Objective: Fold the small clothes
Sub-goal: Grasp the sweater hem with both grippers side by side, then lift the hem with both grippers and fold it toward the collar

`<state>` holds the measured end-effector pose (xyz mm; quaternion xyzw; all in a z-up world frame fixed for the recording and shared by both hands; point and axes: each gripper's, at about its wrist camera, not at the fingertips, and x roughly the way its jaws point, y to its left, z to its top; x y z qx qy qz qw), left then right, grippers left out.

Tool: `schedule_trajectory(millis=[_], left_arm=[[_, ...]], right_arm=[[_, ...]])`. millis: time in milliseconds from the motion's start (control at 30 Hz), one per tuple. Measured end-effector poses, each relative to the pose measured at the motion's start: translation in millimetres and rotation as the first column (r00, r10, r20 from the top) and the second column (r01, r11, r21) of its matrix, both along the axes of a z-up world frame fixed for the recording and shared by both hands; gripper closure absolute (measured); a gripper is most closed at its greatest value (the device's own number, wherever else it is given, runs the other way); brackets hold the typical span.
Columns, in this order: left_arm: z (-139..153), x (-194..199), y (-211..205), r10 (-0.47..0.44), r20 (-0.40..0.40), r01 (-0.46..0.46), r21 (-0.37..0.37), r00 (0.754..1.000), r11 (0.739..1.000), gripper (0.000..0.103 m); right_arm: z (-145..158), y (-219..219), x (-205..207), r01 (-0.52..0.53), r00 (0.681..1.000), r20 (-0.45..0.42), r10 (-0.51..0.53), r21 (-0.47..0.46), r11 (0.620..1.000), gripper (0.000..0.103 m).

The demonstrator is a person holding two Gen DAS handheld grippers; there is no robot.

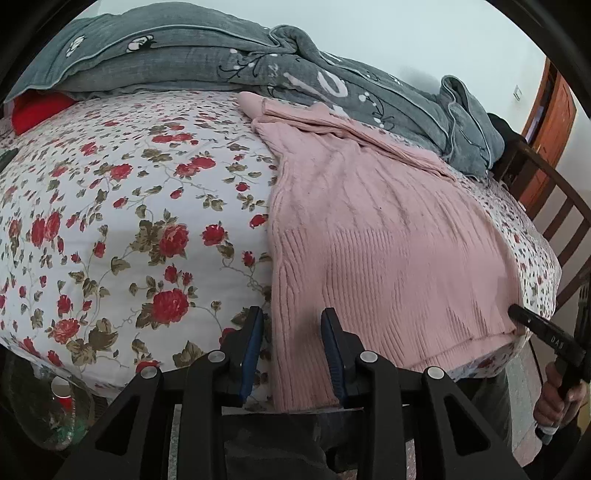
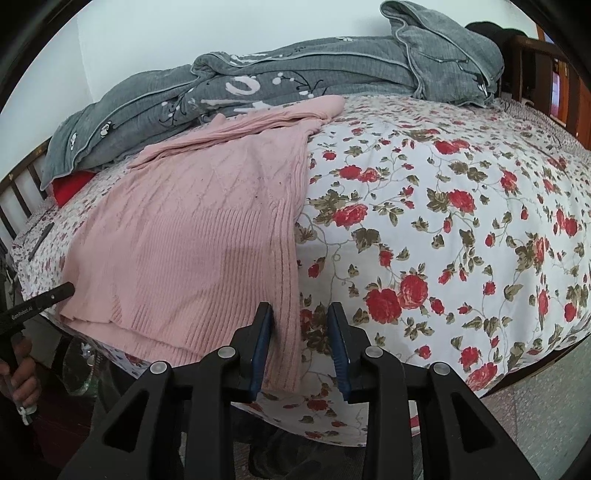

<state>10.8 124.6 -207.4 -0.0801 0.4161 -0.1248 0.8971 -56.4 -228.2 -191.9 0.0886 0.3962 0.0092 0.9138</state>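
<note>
**Pink sweater flat on bed, both grippers at its hem corners**

Pink ribbed knit sweater (image 1: 369, 236) lies spread on the bed, hem toward the near edge and hanging slightly over it, upper part reaching the grey quilt at the far side. A sleeve is folded across its top.

Left gripper (image 1: 291, 325) sits at the near hem corner, jaws spread, sweater edge running between them; not pinching it. Right gripper (image 2: 300, 321) at the opposite hem corner, jaws spread too, sweater's side edge between them, loose. Each gripper shows in the other's view as a black finger tip at the hem.

Bed surface: white sheet with red rose and olive leaf print (image 1: 122, 206), smooth, covers the whole mattress. Crumpled grey quilt with white lettering and piping (image 1: 229, 62) piled along the far side against a pale wall (image 1: 388, 33). Red cushion (image 1: 35, 109) tucked under the quilt's end. Dark wooden slatted bed frame (image 1: 565, 218) at one end, brown wooden door (image 1: 550, 122) beyond it. Speckled grey floor (image 2: 546, 398) beside the bed.
</note>
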Motion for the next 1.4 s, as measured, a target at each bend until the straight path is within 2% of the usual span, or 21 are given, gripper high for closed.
schedule_trajectory(millis=[133, 300, 333, 367, 467, 600, 800, 967, 1167, 1400], left_arm=[[1, 0, 0, 0.007, -0.004, -0.007, -0.009, 1.000, 1.000, 0.071], [0, 1, 4, 0.018, -0.015, -0.019, -0.037, 1.000, 0.999, 0.072], [1, 2, 5, 0.021, -0.020, -0.022, -0.041, 1.000, 0.999, 0.076], [0, 2, 6, 0.021, -0.027, -0.022, -0.046, 0.999, 0.999, 0.086], [-3, 4, 13, 0.018, -0.050, -0.022, -0.091, 0.999, 0.996, 0.092], [-4, 2, 19, 0.017, -0.048, -0.023, -0.126, 0.999, 0.992, 0.095], [5, 0, 23, 0.007, -0.031, -0.012, -0.161, 0.999, 0.987, 0.096], [21, 2, 30, -0.006, -0.012, 0.003, -0.224, 1.000, 0.975, 0.096], [50, 6, 33, -0.023, 0.047, 0.034, -0.241, 0.999, 0.970, 0.096], [84, 27, 45, -0.001, 0.078, 0.030, -0.365, 0.997, 0.930, 0.096]], right_arm=[[0, -1, -1, -0.005, 1.000, -0.004, 0.005, 0.004, 1.000, 0.071], [-1, 6, -3, -0.003, 1.000, 0.010, 0.003, -0.040, 0.999, 0.073], [-1, 8, -3, -0.006, 1.000, 0.012, 0.006, -0.046, 0.999, 0.081], [-1, 9, -3, -0.016, 1.000, 0.011, 0.016, -0.041, 0.999, 0.090], [0, 13, -4, -0.028, 0.999, 0.019, 0.028, -0.031, 0.999, 0.096], [1, 16, -6, -0.033, 0.999, 0.033, 0.034, -0.043, 0.999, 0.097], [11, 11, -9, -0.038, 0.998, 0.056, 0.038, 0.006, 0.999, 0.097], [24, 6, -12, -0.049, 0.995, 0.092, 0.044, 0.055, 0.997, 0.098], [51, -1, -10, -0.075, 0.987, 0.154, 0.052, 0.143, 0.987, 0.098], [91, -10, 4, -0.108, 0.972, 0.228, 0.060, 0.204, 0.973, 0.098]])
